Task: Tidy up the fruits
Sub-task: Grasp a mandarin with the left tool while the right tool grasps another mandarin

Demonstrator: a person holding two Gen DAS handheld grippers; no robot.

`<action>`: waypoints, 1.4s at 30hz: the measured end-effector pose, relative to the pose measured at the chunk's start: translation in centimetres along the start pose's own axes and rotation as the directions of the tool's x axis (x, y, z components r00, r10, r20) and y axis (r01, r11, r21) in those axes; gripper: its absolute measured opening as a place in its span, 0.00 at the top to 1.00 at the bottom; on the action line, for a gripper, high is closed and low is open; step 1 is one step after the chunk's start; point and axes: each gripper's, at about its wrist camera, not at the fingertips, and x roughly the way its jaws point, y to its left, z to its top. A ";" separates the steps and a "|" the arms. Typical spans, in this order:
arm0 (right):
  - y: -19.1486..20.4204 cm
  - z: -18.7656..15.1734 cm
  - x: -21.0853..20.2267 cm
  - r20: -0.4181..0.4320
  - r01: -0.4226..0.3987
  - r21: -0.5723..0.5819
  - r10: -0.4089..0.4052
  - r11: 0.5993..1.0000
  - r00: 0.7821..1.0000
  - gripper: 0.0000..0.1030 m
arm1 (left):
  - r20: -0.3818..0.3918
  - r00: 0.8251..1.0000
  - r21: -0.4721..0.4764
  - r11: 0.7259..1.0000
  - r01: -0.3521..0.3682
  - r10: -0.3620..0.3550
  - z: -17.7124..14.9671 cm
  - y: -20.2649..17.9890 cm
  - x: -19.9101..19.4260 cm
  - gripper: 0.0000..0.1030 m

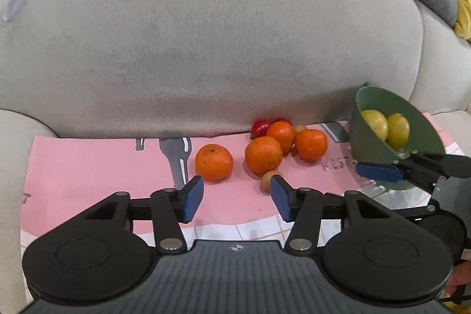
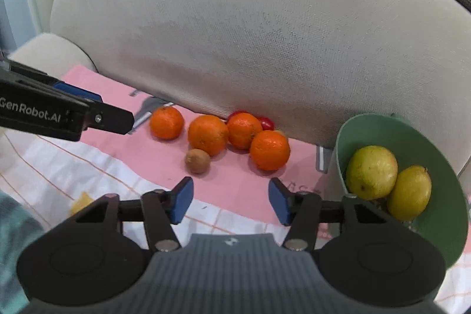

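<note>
Four oranges (image 2: 209, 134) on pink mat (image 2: 241, 184), both grippers' jaws parted, empty; red fruit (image 2: 266, 123) perhaps tomatoes.

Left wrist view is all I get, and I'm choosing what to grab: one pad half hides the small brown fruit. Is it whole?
Observer: Yes. The right wrist view shows the kiwi whole, lying just in front of an orange; whether they touch I cannot tell.
Operator: Do the right tongs hold the green bowl?
Observer: No. The right tongs stand open with nothing between them; the green bowl is beside them.
Operator: Anything else loose?
Observer: A small yellow thing lies on the checked cloth, too blurred to name.
</note>
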 end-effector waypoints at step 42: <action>-1.6 2.4 2.2 0.043 0.105 -0.181 -0.099 0.978 0.994 0.61 | -0.047 0.997 -0.097 0.993 -0.068 0.064 2.2 2.1 7.3 0.49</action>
